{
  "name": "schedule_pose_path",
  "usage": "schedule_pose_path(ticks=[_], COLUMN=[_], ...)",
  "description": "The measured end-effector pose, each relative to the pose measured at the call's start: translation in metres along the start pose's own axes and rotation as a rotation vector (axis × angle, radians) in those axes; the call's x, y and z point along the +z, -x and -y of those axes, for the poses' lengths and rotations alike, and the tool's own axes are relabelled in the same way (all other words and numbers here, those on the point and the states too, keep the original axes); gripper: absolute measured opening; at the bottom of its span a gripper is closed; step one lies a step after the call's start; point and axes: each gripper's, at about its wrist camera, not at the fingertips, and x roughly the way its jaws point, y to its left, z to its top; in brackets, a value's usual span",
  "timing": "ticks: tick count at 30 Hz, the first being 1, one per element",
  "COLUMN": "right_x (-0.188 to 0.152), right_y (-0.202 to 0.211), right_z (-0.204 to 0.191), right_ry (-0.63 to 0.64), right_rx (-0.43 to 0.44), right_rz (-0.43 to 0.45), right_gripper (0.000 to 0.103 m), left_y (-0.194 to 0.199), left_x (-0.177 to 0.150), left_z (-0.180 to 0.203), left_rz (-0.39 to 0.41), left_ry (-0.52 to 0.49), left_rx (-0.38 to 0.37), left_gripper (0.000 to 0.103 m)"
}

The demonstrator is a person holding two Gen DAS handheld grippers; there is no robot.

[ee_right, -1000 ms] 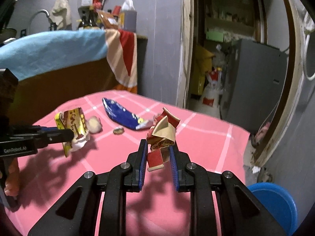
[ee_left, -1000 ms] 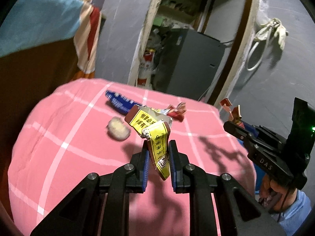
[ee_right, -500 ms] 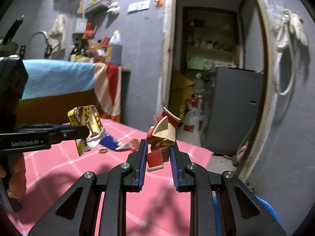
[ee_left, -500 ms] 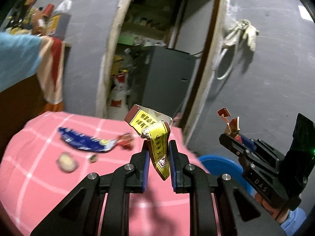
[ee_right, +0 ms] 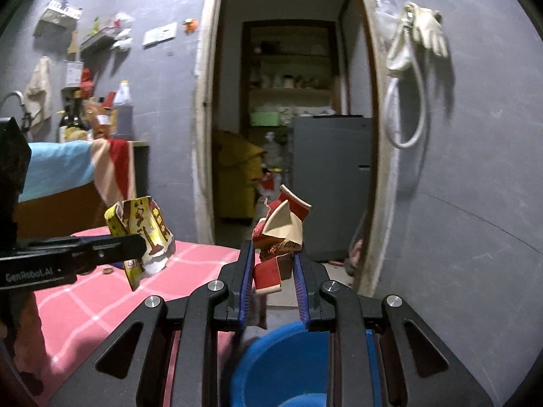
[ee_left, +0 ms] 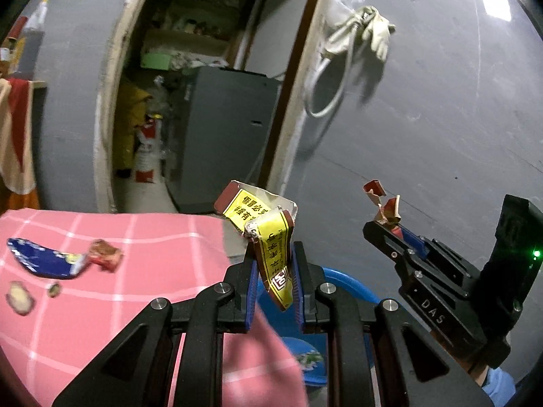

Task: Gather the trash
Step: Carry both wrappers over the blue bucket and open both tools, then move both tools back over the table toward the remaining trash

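My left gripper [ee_left: 274,261] is shut on a crumpled yellow and brown wrapper [ee_left: 268,234], held in the air past the table's right edge. My right gripper [ee_right: 273,264] is shut on a torn red and cream paper cup [ee_right: 281,234]. Each gripper shows in the other's view: the right one [ee_left: 383,227] at the right with the cup scrap [ee_left: 387,205], the left one [ee_right: 135,244] at the left with the wrapper [ee_right: 142,234]. A blue bin [ee_right: 281,366] lies below both, partly hidden by the fingers; it is also visible under the left gripper [ee_left: 346,283].
The pink checked table [ee_left: 142,237] still holds a blue wrapper [ee_left: 44,261], a red scrap [ee_left: 105,254] and small bits [ee_left: 20,302]. Ahead are a grey wall, an open doorway with a grey cabinet [ee_right: 332,183], and gloves with a hose [ee_right: 417,44] hanging on the wall.
Both grippers have swung right and slightly up, off the table toward the wall, each keeping its piece of trash. The blue bin has come into view beneath them.
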Motion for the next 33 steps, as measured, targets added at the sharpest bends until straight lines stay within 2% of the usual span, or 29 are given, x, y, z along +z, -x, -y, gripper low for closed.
schedule_pose_path(ticks=[7,14,20,22,23,27,29,32,33], right_x=[-0.008,-0.019,-0.024,-0.024,-0.023,-0.02,-0.019,-0.017,-0.015], right_y=[0.004,-0.003,-0.005,-0.005,-0.004,-0.006,-0.006,-0.006,-0.005], right_z=[0.031,0.055,0.067,0.068,0.068,0.066,0.063,0.057,0.055], right_ry=[-0.075,-0.184,-0.234,-0.241,-0.244,-0.243,-0.237,-0.23,-0.229], right_rx=[-0.051,-0.053,-0.063,-0.066,-0.066,-0.062,-0.061,-0.054,-0.05], right_rz=[-0.04,-0.12,-0.16,-0.161,-0.157,-0.145,-0.136,-0.112,-0.103], right_gripper=[0.023,0.03,0.031,0.037,0.041,0.05,0.054,0.077,0.079], left_y=[-0.031,-0.063,-0.075,-0.073,-0.072,-0.058,-0.049,-0.037,-0.033], left_x=[-0.001,-0.006,-0.013,-0.015,-0.016,-0.016,-0.015,-0.011,-0.009], left_z=[0.021,0.029,0.026,0.024,0.022,0.012,0.005,-0.007,-0.011], left_rz=[-0.075,-0.189,-0.231,-0.229,-0.225,-0.175,-0.141,-0.105,-0.092], left_ry=[0.011,0.018,0.033,0.034,0.035,0.046,0.053,0.066,0.07], left_rx=[-0.028,-0.037,-0.031,-0.027,-0.023,0.008,0.025,0.057,0.069], left_gripper=[0.015,0.015,0.016,0.016,0.019,0.046,0.05,0.057,0.061])
